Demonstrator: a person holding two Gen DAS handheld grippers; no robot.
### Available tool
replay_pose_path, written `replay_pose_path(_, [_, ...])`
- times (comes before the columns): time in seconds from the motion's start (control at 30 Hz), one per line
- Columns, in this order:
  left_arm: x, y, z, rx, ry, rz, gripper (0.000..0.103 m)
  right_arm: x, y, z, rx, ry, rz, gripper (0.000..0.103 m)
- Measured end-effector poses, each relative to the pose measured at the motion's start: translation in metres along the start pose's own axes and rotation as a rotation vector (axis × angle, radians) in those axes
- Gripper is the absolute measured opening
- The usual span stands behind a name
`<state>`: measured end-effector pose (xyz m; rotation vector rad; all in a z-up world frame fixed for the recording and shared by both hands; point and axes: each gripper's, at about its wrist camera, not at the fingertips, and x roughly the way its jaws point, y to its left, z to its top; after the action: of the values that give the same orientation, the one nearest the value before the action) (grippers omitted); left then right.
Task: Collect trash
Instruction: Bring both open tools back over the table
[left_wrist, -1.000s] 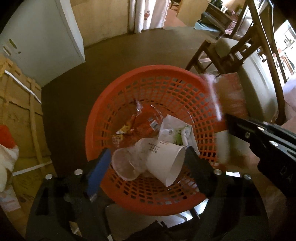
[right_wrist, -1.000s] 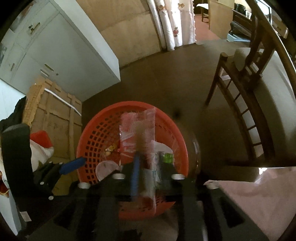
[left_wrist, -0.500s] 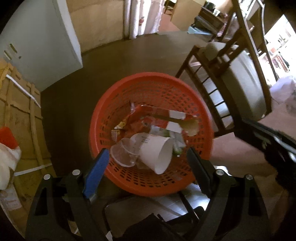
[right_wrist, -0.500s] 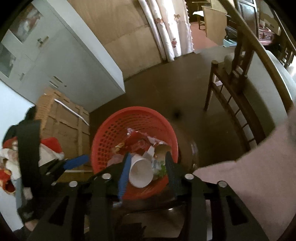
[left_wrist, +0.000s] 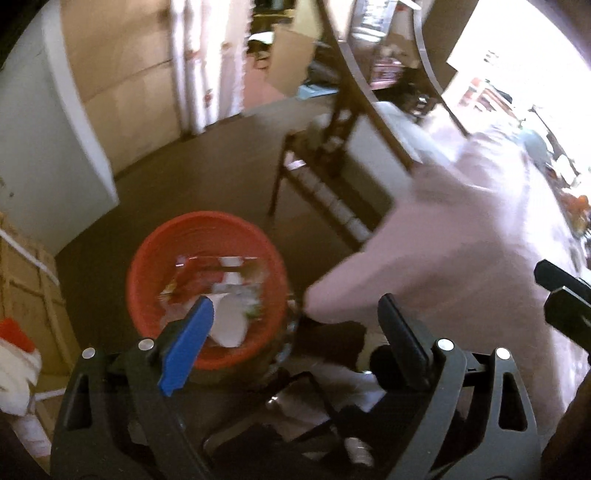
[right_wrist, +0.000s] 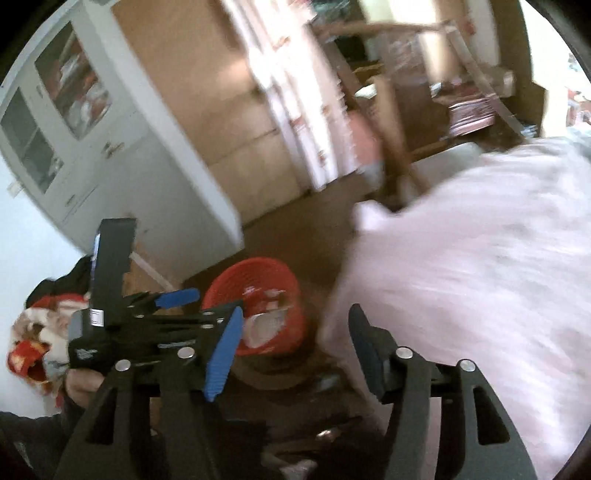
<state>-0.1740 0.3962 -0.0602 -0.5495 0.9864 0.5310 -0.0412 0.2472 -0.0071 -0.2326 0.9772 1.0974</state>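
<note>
Main risk from here: trash is piled loosely in the round red plastic mesh basket (left_wrist: 207, 258) on the dark floor, with the white paper cup (left_wrist: 229, 325) lying on its side near the rim. A knock to the basket could tip the cup out. Both views are smeared with blur, so any fast reach toward the pink-clothed surface (left_wrist: 461, 258) risks clipping the dark wooden chair (left_wrist: 332, 147) or that surface's edge.

Left gripper (left_wrist: 295, 325): jaws wide and just been opening further, nothing between them. It's angled steeply down, above the basket and off to one side.

Right gripper (right_wrist: 295, 350): jaws apart at a middling gap, just been opening, empty. It's pitched down, with the basket ahead-left and the pink cloth filling the right. In the right wrist view the left gripper sits just to its left, held in a hand (right_wrist: 83, 387).

Task items: cup and red wrappers (left_wrist: 199, 269) sit inside the basket. Can't tell whether any trash is left on the surface, too blurred.
</note>
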Motion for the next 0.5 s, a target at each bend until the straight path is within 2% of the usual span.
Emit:
replay_pose_path(0.1, [-0.01,-0.046,-0.003,0.081,-0.015,-0.057,0.087,-0.042,-0.034,-0.017,0.043,-0.072,-0.099,0.07])
replay_pose_path(0.23, [-0.027,-0.1,-0.007,0.202,-0.047,-0.077,0.087,-0.091,-0.082,-0.041,0.143,-0.147,-0.186,0.079])
replay_pose_path(0.33, [-0.037,-0.137,-0.011,0.278,-0.071,-0.097,0.088,-0.127,-0.124,-0.064,0.236,-0.208,-0.266,0.09])
replay_pose_path(0.5, [-0.046,-0.209,-0.018,0.41,-0.093,-0.146,0.089,-0.181,-0.187,-0.103,0.378,-0.279,-0.367,0.091])
